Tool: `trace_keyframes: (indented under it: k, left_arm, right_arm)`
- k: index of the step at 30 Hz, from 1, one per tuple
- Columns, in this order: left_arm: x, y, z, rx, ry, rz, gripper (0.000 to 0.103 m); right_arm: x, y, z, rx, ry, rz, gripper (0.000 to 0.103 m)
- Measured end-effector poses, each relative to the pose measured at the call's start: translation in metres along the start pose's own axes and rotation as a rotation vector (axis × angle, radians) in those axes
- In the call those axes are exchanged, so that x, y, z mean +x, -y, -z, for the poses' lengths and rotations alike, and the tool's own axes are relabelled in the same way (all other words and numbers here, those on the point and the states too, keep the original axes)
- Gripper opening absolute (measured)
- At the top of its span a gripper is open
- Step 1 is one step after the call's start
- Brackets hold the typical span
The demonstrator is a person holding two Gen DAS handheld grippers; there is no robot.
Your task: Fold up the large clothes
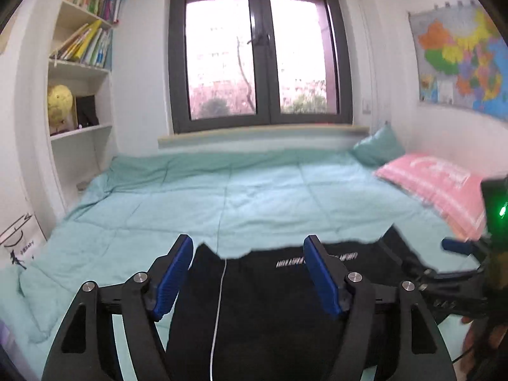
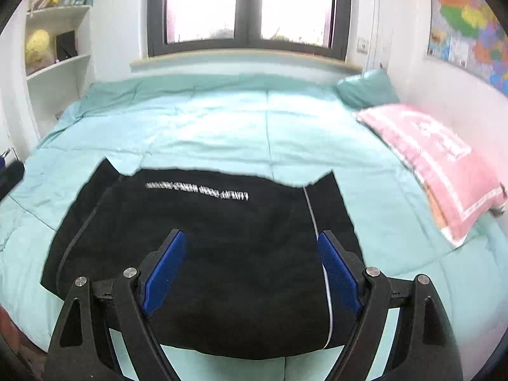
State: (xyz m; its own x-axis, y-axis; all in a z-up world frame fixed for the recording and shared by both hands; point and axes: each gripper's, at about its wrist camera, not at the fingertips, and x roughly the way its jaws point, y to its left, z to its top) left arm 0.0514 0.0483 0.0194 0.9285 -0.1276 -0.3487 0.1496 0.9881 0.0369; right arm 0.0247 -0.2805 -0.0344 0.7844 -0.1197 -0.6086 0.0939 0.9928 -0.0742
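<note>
Teal bedding (image 2: 222, 120) lies beyond your tongs; your left gripper (image 1: 247, 277) and right gripper (image 2: 250, 273) gape empty; beneath both, the black garment (image 2: 206, 247) lies folded flat, white lettering on its far part, a white stripe by the right pad.

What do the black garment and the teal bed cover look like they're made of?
Black garment: matte, soft, probably a cotton or fleece knit; it shows no sheen, and carries white printed lettering and a thin white stripe. Teal bed cover: smooth woven fabric, quilted, judging by stitched seam lines and soft puffy panels. The exact fibre of either cannot be told.
</note>
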Motion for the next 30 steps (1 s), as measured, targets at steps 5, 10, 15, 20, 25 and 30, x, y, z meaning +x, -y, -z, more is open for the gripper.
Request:
trace_keyframes:
  k: [5, 10, 15, 20, 25, 30]
  left_arm:
    - [-0.03, -0.004, -0.025, 0.001, 0.076, -0.019, 0.074]
    - [-0.04, 0.001, -0.03, -0.007, 0.101, -0.032, 0.074]
    - [-0.045, 0.001, -0.023, -0.014, 0.11, -0.109, 0.075]
    - [-0.021, -0.012, -0.005, -0.063, 0.014, -0.11, 0.075]
    - [-0.001, -0.022, 0.011, -0.09, -0.071, -0.11, 0.074]
    - [0.01, -0.023, 0.021, -0.086, -0.11, -0.101, 0.075]
  right_arm:
    - [-0.031, -0.008, -0.013, 0.012, 0.042, -0.03, 0.086]
    - [-0.055, -0.014, -0.02, -0.012, 0.075, -0.026, 0.086]
    - [-0.062, -0.014, -0.018, -0.008, 0.088, -0.031, 0.086]
    - [-0.056, -0.013, -0.013, -0.005, 0.062, -0.025, 0.086]
    - [-0.041, -0.019, -0.006, -0.001, 0.014, -0.035, 0.086]
    - [-0.03, -0.026, -0.001, -0.013, -0.015, -0.036, 0.086]
